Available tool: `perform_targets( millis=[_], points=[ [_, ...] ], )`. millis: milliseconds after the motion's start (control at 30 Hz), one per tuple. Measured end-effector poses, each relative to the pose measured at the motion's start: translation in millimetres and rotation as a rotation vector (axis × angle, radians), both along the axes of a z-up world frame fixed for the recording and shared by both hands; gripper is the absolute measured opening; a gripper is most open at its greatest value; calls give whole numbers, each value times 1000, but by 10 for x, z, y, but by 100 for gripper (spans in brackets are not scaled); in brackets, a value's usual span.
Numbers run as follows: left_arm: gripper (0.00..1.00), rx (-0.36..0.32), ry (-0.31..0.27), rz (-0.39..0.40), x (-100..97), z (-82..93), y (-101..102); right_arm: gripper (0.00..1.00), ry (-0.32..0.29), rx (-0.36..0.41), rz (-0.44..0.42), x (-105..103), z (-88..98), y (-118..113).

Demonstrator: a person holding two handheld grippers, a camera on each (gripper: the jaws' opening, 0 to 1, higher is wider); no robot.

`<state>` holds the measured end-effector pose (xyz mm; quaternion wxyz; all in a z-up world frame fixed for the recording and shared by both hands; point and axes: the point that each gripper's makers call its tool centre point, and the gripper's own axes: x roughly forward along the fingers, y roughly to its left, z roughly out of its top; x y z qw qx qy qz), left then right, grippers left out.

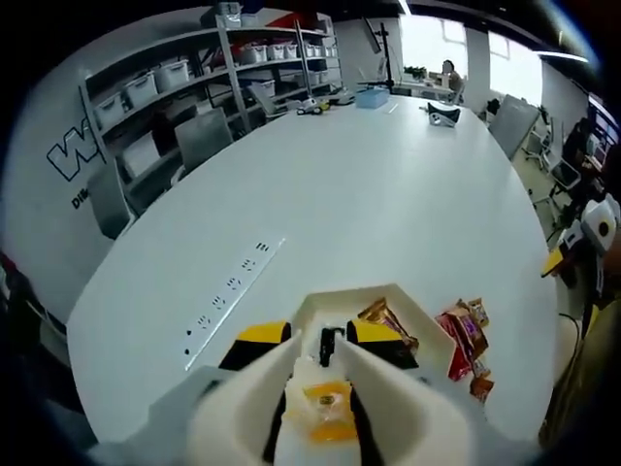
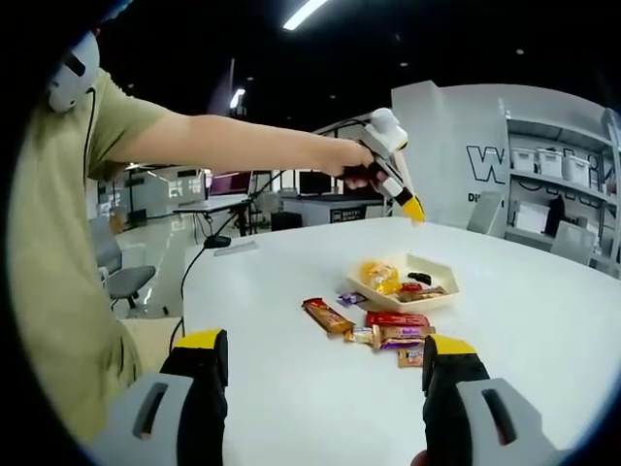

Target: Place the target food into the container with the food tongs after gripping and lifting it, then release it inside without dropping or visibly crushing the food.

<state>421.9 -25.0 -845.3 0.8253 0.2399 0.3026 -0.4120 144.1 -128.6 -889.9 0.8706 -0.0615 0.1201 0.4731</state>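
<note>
Across a broad white table (image 1: pixel 388 184), bare for most of its length, a strip of small dark sockets (image 1: pixel 233 286) runs along one side, and grey shelving (image 1: pixel 194 78) stacked with pale storage bins lines the wall beyond, beside bright windows and a few grey chairs. At the near end sits a white tray (image 2: pixel 406 283) holding several wrapped snacks, with a yellow-wrapped snack (image 2: pixel 378 276) at its left in the right gripper view. More wrapped bars (image 2: pixel 383 330) lie loose on the table just beside the tray. From the left gripper view, white food tongs (image 1: pixel 320 388) reach out over the tray, and the same yellow-wrapped piece lies between their open tips. The left gripper (image 2: pixel 396 160) is held in a person's hand (image 2: pixel 351 160) above the tray; whether its jaws are pressed together cannot be told. The right gripper (image 2: pixel 320 388) hovers low over the table with its jaws spread wide, holding nothing.
</note>
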Motion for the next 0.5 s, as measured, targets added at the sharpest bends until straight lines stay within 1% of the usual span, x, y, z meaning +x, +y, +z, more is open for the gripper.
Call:
perform_targets(
  millis=[233,500],
  points=[
    [22,-15,-4,-20,-133,16,44,81,-2,-3,9,3,9,44],
    [22,-38,-15,-50,-355,33,75,81,-3,-3,19,0,13,92]
  ],
)
